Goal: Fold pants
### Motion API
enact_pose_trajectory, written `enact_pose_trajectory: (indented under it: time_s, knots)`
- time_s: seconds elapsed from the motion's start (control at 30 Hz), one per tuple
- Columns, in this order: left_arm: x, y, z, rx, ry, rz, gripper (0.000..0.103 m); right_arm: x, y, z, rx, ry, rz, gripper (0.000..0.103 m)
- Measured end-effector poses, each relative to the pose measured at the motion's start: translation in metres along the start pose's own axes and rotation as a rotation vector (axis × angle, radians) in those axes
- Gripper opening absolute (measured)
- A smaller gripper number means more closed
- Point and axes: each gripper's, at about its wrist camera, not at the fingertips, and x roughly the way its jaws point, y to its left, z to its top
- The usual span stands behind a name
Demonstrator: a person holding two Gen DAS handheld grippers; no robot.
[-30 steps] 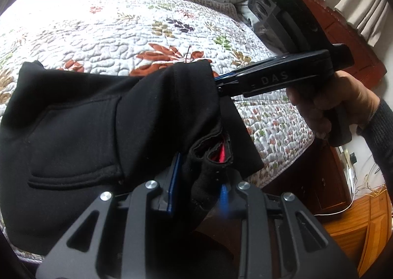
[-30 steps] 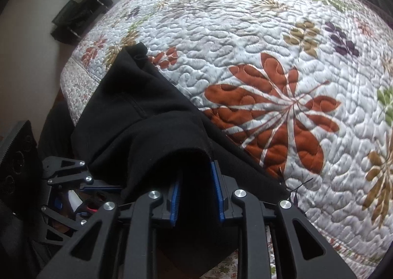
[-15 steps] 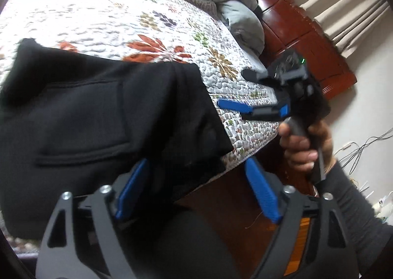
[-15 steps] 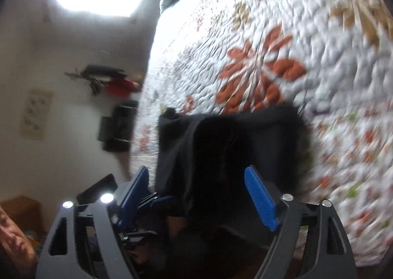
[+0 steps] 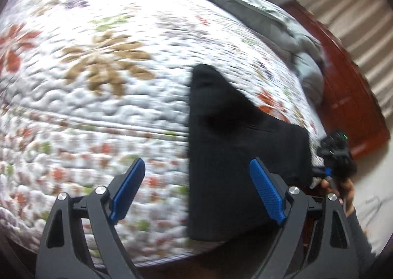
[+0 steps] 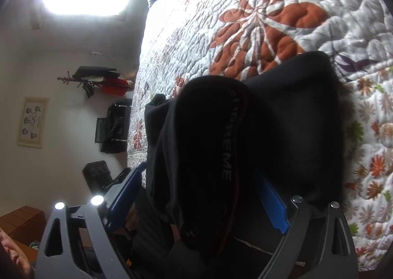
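On the left, the left tool [image 5: 196, 190] hangs over the floral quilt [image 5: 98, 107] of the bed, its blue pads spread wide with nothing pinched; its jaws have just been opening, and only the near edge of the black pants [image 5: 233, 151] shows past the right-hand pad, not gripped. The pants lie as a compact dark bundle at the bed's near edge, part of it drooping over the side.

Further right in that view, the right tool [image 5: 321, 170] shows small and dark beside the bundle's far corner, in the person's hand [image 5: 343, 193]. In its own camera the right tool [image 6: 208, 195] also stands wide, its jaws likewise just opened; a fold of the pants [image 6: 282, 119] with a lettered waistband [image 6: 227, 146] rises between the pads, yet neither pad seems to press on it.

Judging by this, a fold has been laid and both tools have let go. The bundle looks lumpy and uneven, so smoothing or one more fold probably remains.
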Motion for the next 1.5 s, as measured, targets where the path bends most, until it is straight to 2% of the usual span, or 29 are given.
enact_pose_trajectory:
  time_s: [0.07,0.13,0.17,0.2,0.23,0.27,0.3,0.33,0.4,0.43,0.63,0.73,0.83,1.0,1.17,1.37,1.5]
  knots:
    - [0.000,0.009,0.003,-0.023,0.000,0.007,0.087,0.003,0.002,0.000,0.010,0.003,-0.008,0.088]
    - [0.003,0.012,0.003,-0.022,0.003,0.012,0.087,0.007,0.003,0.000,0.019,0.007,-0.019,0.080]
    - [0.007,0.012,0.003,-0.014,0.009,0.018,0.087,0.007,0.002,0.001,0.017,0.016,-0.020,0.074]
    - [0.009,0.014,0.002,-0.008,0.014,0.022,0.087,0.013,0.002,0.002,0.023,0.043,-0.013,0.059]
    - [0.011,0.015,0.002,-0.003,0.020,0.027,0.087,0.019,0.001,0.003,0.031,0.067,-0.015,0.052]
    - [0.017,0.014,0.001,0.002,0.027,0.037,0.087,0.025,0.001,0.003,0.025,0.081,-0.032,0.051]
    - [0.019,0.014,0.000,0.005,0.030,0.039,0.087,0.031,0.003,0.004,0.019,0.093,-0.047,0.043]
    - [0.020,0.013,0.000,0.006,0.028,0.037,0.087,0.031,0.004,0.005,0.018,0.093,-0.048,0.031]
    - [0.020,0.012,0.000,0.011,0.026,0.034,0.087,0.028,0.009,0.006,0.007,0.072,-0.043,0.020]
    - [0.019,0.012,0.001,0.012,0.023,0.034,0.087,0.026,0.014,0.006,-0.009,0.065,-0.055,0.018]
    - [0.016,0.011,0.005,0.013,0.012,0.040,0.087,0.015,0.055,0.003,-0.103,0.041,-0.120,0.016]
    - [0.015,0.006,0.004,0.022,0.011,0.035,0.087,-0.007,0.075,0.004,-0.157,0.001,-0.162,0.016]
    - [0.015,-0.001,0.004,0.036,0.007,0.027,0.087,-0.031,0.077,0.005,-0.164,-0.039,-0.182,0.016]
    - [0.021,-0.013,0.003,0.054,0.013,0.004,0.087,-0.057,0.048,-0.002,-0.114,-0.089,-0.204,0.016]
    - [0.023,-0.036,0.002,0.120,0.007,-0.040,0.087,-0.056,0.002,-0.009,-0.047,-0.105,-0.178,0.016]
    - [0.022,-0.063,0.003,0.197,-0.004,-0.139,0.087,-0.056,-0.050,-0.008,0.022,-0.130,-0.107,0.017]
    - [0.028,-0.082,0.001,0.258,0.001,-0.191,0.087,-0.053,-0.068,-0.010,0.039,-0.144,-0.038,0.019]
